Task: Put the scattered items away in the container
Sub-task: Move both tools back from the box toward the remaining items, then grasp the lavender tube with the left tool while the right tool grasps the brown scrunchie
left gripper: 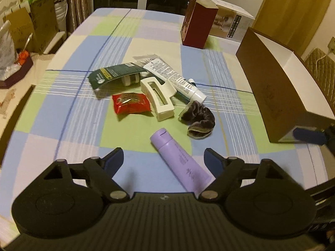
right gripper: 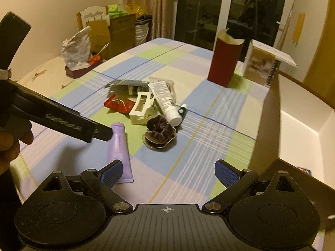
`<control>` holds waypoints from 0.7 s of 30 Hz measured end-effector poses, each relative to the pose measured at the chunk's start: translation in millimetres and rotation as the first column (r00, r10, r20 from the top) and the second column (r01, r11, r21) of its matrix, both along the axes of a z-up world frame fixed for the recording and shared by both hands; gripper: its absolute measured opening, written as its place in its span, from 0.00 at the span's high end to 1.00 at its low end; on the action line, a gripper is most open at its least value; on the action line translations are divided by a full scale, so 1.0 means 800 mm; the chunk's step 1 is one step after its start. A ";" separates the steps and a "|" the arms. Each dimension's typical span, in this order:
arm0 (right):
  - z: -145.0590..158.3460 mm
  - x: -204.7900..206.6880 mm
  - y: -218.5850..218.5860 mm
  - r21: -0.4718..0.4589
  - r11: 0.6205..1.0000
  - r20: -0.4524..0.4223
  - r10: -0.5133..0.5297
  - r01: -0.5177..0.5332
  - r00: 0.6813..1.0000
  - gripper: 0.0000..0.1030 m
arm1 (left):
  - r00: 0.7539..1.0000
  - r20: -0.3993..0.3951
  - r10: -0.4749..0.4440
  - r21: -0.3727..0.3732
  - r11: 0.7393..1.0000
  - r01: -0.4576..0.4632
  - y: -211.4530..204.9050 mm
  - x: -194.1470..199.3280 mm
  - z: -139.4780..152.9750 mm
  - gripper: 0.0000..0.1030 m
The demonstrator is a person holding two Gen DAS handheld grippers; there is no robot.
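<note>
Warm dim indoor light, fisheye-bent edges, slight motion blur.

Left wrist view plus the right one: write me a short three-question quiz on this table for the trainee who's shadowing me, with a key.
1. True or false: the lilac tube lies between the open fingers of the left gripper, untouched.
2. Which item lies closest to the dark scrunchie? A) red packet B) white tube C) maroon carton
3. Fill in: the cream hair claw sits just right of the red ____.

Key
1. True. The pads stand either side of the tube, clear of it.
2. B. The white tube's cap end is right beside the scrunchie.
3. Packet.
</note>
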State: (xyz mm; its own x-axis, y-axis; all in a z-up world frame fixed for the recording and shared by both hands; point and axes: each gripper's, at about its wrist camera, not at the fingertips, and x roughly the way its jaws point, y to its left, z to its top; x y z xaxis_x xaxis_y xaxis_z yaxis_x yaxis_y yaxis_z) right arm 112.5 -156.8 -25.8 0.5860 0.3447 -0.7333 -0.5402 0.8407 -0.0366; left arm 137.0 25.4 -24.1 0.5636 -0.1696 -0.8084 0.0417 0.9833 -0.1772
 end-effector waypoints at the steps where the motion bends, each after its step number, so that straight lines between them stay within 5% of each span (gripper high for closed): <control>1: -0.005 0.005 0.002 -0.003 1.000 -0.001 0.006 -0.006 1.000 0.03 | 1.000 -0.006 0.004 -0.009 1.000 -0.004 -0.001 0.005 -0.005 0.27; 14: -0.061 0.067 0.019 -0.027 0.998 -0.016 0.061 -0.061 0.998 0.04 | 0.997 -0.057 0.052 -0.088 0.994 -0.057 0.007 0.044 -0.062 0.54; 17: -0.070 0.079 0.025 -0.022 0.996 -0.029 0.081 -0.082 0.996 0.22 | 0.998 -0.055 0.034 -0.089 0.995 -0.039 0.006 0.049 -0.064 0.61; 21: -0.078 0.095 0.035 -0.021 0.995 -0.026 0.101 -0.102 0.994 0.22 | 0.999 -0.050 0.001 -0.083 0.997 -0.006 0.005 0.053 -0.063 0.63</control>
State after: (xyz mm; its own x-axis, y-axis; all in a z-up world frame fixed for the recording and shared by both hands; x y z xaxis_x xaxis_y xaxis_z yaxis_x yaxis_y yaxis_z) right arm 188.6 -128.8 -88.1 0.5300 0.3846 -0.7558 -0.6238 0.7805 -0.0402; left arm 179.1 29.7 -74.8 0.5234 -0.2355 -0.8189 0.0272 0.9652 -0.2601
